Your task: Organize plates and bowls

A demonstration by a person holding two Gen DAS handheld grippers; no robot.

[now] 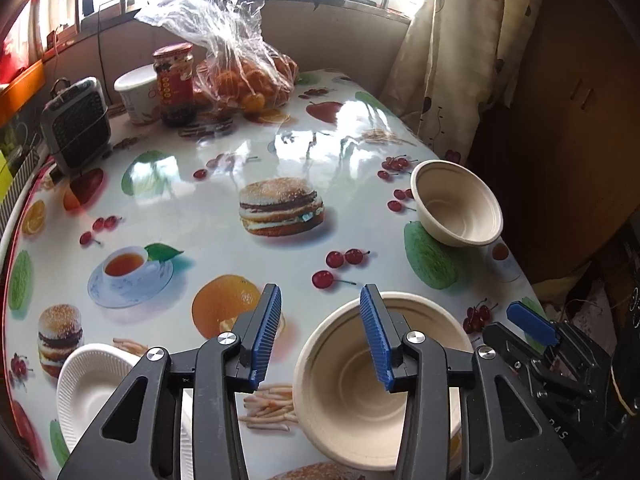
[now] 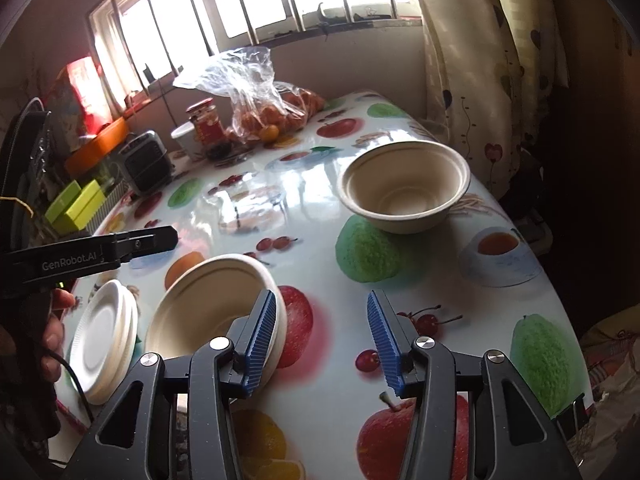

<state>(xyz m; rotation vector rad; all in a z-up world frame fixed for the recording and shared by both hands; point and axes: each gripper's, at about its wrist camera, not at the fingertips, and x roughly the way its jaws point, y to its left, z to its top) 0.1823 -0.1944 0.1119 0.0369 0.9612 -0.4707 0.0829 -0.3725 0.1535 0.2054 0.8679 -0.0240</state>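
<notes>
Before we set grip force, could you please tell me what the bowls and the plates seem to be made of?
Near bowl and far bowl: probably moulded pulp fibre, judging by the matte beige and thin rolled rims. White plates: foam or paper, judging by the matte, ridged rims.

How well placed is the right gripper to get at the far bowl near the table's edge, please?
Probably yes: the right gripper is open, holds nothing, and only bare tablecloth lies between it and the far bowl.

the glossy fruit-printed plastic tablecloth [image 1: 280, 148] is gleaming under matt beige paper-pulp bowls [image 2: 404, 188] and a crinkly clear plastic bag [image 1: 224, 40].
</notes>
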